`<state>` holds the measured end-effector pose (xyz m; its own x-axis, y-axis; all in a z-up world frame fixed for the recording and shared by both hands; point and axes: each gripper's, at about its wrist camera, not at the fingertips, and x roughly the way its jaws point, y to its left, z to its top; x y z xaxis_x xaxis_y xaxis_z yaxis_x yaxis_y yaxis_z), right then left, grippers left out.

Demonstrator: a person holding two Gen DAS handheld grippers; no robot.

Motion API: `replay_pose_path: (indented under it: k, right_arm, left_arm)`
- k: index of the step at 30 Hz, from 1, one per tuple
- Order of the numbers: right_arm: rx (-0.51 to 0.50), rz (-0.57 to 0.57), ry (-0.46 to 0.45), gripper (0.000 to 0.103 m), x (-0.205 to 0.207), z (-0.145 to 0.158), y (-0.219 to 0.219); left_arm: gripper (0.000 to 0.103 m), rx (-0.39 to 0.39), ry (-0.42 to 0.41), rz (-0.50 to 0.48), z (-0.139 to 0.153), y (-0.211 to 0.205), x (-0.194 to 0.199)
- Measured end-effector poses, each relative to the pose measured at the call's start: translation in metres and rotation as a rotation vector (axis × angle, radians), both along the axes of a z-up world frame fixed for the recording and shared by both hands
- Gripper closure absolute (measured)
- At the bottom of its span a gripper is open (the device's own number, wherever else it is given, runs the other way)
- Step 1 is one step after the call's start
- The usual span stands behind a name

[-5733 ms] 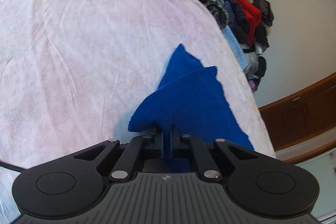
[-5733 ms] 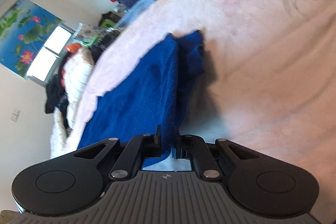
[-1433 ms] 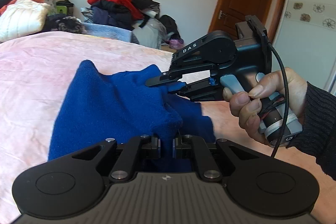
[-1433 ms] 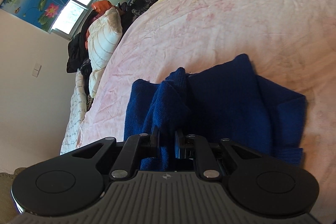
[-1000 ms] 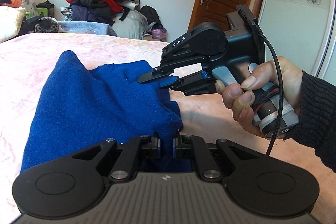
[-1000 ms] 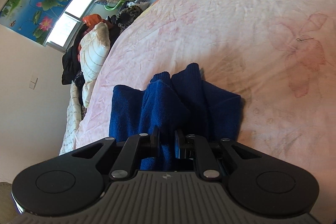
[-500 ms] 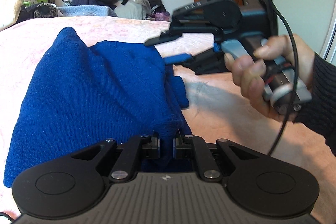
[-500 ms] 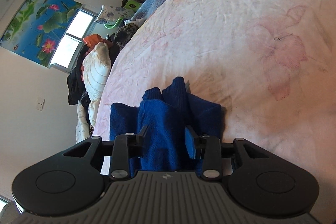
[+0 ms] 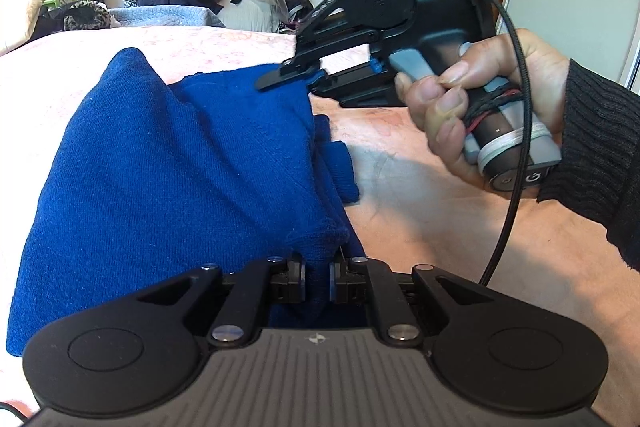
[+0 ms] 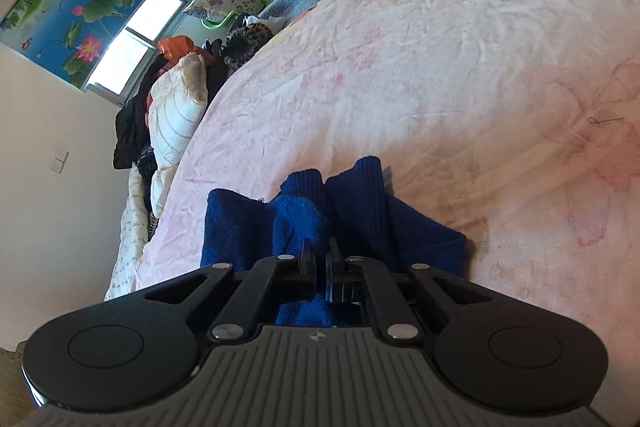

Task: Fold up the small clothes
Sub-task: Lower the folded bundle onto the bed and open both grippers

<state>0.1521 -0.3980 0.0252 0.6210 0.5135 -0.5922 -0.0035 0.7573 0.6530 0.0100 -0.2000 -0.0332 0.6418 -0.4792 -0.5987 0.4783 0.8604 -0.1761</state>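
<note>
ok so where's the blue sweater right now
The blue sweater lies bunched on the pink bedsheet, its near corner pinched in the left gripper, with the right gripper at its far edge.

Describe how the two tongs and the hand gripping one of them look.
Both tongs are matte black with ribbed housings and silver pivot screws. The right tongs add blue pads, a grey trigger, a black cable and white tape on the handle. The right hand is bare, with a dark ribbed sleeve.

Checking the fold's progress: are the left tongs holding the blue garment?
Yes, the left tongs are shut on a bunched fold of the blue garment, which lies on the pink bedspread.
</note>
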Motion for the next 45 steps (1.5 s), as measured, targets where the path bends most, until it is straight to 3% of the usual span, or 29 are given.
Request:
replay_pose_path:
  k: [6,8,9,10,12,17,19,20,23,29,35,39,40,41,42,43,45]
  right_arm:
    - [0.014,0.0,0.004,0.092,-0.005,-0.001,-0.014]
    - [0.034,-0.014,0.018,0.08,-0.006,-0.004,-0.017]
    - [0.045,-0.018,0.027,0.065,-0.007,-0.006,-0.019]
    - [0.056,-0.024,0.029,0.058,-0.007,-0.007,-0.021]
    - [0.059,-0.03,0.024,0.052,-0.008,-0.008,-0.021]
    - [0.05,0.003,0.006,0.056,-0.005,-0.007,-0.01]
    - [0.009,0.006,-0.014,0.086,-0.004,-0.006,-0.003]
    - [-0.025,0.003,-0.008,0.093,-0.002,-0.007,0.001]
    - [-0.077,0.004,-0.023,0.093,-0.003,-0.007,0.008]
    - [0.015,-0.03,-0.096,0.094,-0.018,0.008,-0.016]
    - [0.008,-0.086,0.001,0.094,-0.016,-0.03,-0.031]
    - [0.008,-0.109,-0.009,0.089,-0.016,-0.035,-0.027]
    - [0.016,-0.119,-0.006,0.087,-0.017,-0.034,-0.028]
    - [0.025,-0.124,-0.006,0.079,-0.018,-0.031,-0.03]
    - [0.028,-0.136,-0.015,0.069,-0.02,-0.027,-0.032]
    - [0.026,-0.155,-0.033,0.066,-0.023,-0.02,-0.034]
    - [-0.003,-0.182,-0.102,0.066,-0.029,-0.001,-0.036]
  left_arm:
    - [0.093,0.003,0.001,-0.003,-0.001,0.001,0.0]
    - [0.093,0.006,0.0,-0.006,-0.002,0.001,0.0]
    - [0.093,0.006,0.0,-0.006,-0.002,0.002,0.0]
    - [0.093,0.005,0.001,-0.006,-0.002,0.001,0.0]
    - [0.093,0.007,0.001,-0.006,-0.002,0.001,0.0]
    - [0.093,0.016,-0.008,-0.007,-0.003,-0.001,-0.001]
    - [0.093,0.021,-0.012,-0.01,-0.003,-0.002,-0.001]
    - [0.093,0.021,-0.012,-0.01,-0.003,-0.002,-0.001]
    - [0.093,0.025,-0.019,-0.015,-0.002,-0.002,-0.003]
    - [0.093,-0.005,-0.02,-0.039,0.003,-0.001,-0.008]
    - [0.092,0.011,-0.009,-0.048,-0.009,-0.004,-0.006]
    - [0.084,-0.061,0.023,-0.054,-0.002,0.01,-0.004]
    - [0.075,-0.077,0.026,-0.06,0.002,0.015,-0.005]
    - [0.068,-0.087,0.023,-0.064,0.005,0.022,-0.007]
    - [0.054,-0.099,0.006,-0.062,0.008,0.031,-0.012]
    - [0.044,-0.114,-0.02,-0.056,0.011,0.04,-0.016]
    - [0.043,-0.118,-0.07,-0.067,0.017,0.054,-0.024]
